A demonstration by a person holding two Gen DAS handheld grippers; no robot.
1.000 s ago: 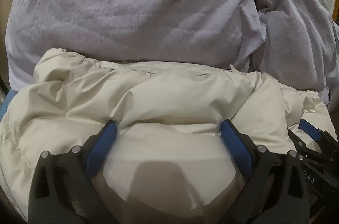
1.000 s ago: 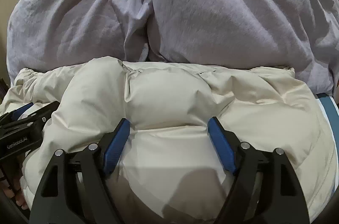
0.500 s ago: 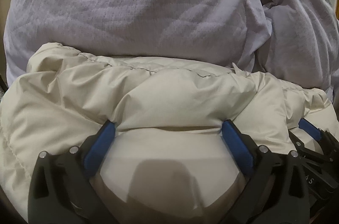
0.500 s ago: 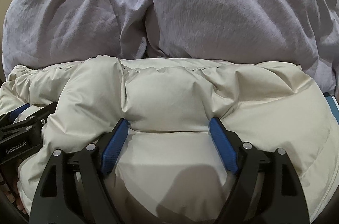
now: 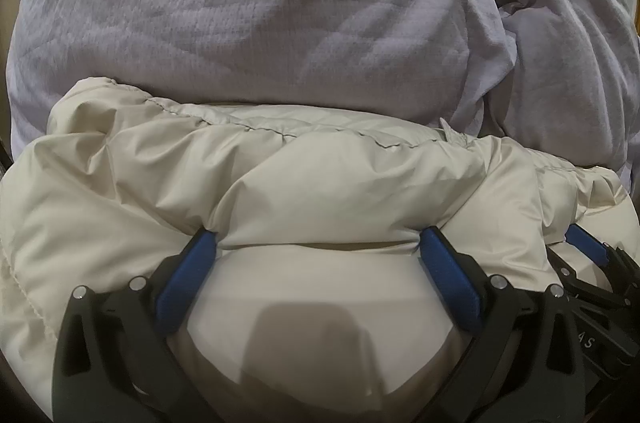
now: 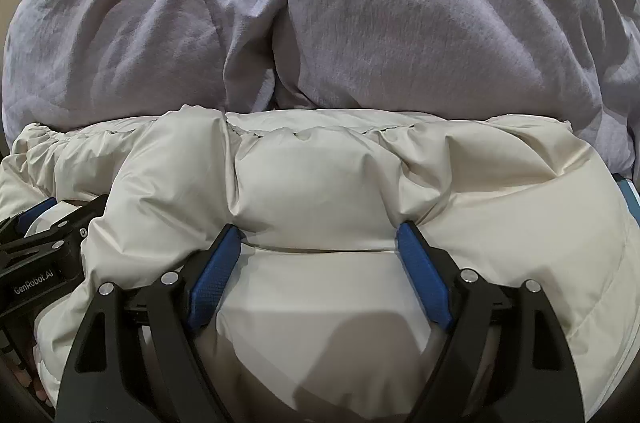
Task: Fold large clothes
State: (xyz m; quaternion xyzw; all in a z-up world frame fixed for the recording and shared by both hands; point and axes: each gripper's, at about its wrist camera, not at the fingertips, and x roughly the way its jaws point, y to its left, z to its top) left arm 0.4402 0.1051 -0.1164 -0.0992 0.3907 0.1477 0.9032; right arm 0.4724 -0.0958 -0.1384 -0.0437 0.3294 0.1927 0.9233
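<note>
A cream puffy down jacket (image 5: 304, 179) fills the lower half of both views, also in the right wrist view (image 6: 312, 183). My left gripper (image 5: 316, 243) has its jaws spread wide, with a thick bulge of the jacket squeezed between the blue pads (image 5: 188, 275). My right gripper (image 6: 320, 235) stands the same way, jaws wide with a bulge of jacket between its pads (image 6: 424, 279). Each gripper shows at the edge of the other's view: the right one (image 5: 592, 263), the left one (image 6: 44, 243).
A crumpled lavender duvet (image 5: 260, 7) is heaped right behind the jacket and fills the upper half of both views (image 6: 420, 15). A strip of blue surface (image 6: 628, 195) shows at the right edge. A beige wall is at the far left.
Both grippers have pushed the jacket forward toward the duvet. The jacket's far edge now lies against the duvet, and the blue surface at the left has been covered.
</note>
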